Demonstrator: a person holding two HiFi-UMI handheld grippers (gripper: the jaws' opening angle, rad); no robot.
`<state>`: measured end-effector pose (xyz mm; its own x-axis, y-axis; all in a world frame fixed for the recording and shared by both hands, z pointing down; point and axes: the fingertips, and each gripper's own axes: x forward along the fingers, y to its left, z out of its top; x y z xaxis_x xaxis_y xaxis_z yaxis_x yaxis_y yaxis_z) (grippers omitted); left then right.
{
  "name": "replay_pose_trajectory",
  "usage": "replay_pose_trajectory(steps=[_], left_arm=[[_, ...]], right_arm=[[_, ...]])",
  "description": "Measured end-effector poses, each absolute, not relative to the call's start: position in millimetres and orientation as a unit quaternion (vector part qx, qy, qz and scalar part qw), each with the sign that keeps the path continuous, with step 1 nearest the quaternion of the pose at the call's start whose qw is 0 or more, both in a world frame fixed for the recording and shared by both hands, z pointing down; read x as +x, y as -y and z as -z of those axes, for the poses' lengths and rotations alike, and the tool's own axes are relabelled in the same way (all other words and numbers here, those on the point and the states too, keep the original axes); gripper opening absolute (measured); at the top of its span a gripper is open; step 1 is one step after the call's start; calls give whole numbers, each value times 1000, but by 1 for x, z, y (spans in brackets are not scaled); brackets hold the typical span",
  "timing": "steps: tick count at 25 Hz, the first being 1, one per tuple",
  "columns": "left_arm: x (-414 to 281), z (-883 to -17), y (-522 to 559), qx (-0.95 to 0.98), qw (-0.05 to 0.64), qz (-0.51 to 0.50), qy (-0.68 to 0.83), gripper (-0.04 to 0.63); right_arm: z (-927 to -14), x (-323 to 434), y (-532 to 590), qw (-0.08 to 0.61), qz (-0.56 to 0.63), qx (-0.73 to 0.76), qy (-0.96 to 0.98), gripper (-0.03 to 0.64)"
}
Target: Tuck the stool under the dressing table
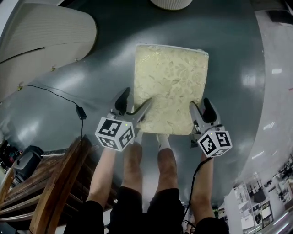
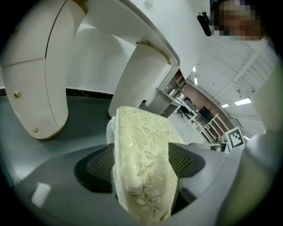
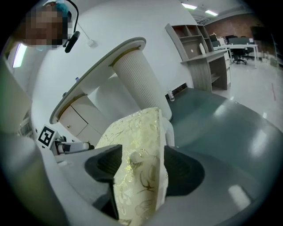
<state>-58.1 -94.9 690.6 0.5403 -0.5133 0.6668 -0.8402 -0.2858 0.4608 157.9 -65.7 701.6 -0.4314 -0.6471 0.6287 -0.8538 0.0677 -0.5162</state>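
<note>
Far left, head view: the dressing table [image 1: 41,41], a cream curved cabinet w/ small gold knobs [image 1: 52,68], stands on dark grey floor [image 1: 91,68]. Below it, a black cable [image 1: 81,113] w/ an inline box runs down toward a slatted wooden piece [image 1: 50,183] at bottom left.

Next, the left tongs [image 1: 136,98], marker cube at the rear, are released and spread wide, straddling the near-left corner of the stool [image 1: 171,87]. In left gripper view that cushion corner [image 2: 141,132] sits btwn the ribbed pads [image 2: 99,165].

Centre: the stool, a rectangular seat in pale yellow floral brocade, stands on the floor out in front of the dressing table. Its seat is fully open to the head camera, not under the tabletop. A white ribbed column leg [image 1: 171,3] of the table lies just beyond the stool's far edge. The person's bare legs [image 1: 146,164] are right behind the near edge.

Right: the right tongs [image 1: 199,101], likewise released and wide, sit astride the near-right corner. In right gripper view the cushion edge stands upright btwn the pads, w/ the white seat base beside it.

Far right: a paler floor strip [image 1: 274,105]. Right gripper view shows an open shelf unit [image 3: 199,53] in the bkgd.
</note>
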Motion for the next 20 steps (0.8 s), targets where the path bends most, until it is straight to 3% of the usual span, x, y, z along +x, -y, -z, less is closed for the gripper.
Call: replay_pose_trajectory(steps=[4,20], left_arm=[[-57,-703,94,775,425,-182,431,434],[-47,-724,89,781,441,-150,416,426]], right_arm=[[-714,159,64,101,-456,514,719,307],[-722,155,66,46,-484,485,727,307]])
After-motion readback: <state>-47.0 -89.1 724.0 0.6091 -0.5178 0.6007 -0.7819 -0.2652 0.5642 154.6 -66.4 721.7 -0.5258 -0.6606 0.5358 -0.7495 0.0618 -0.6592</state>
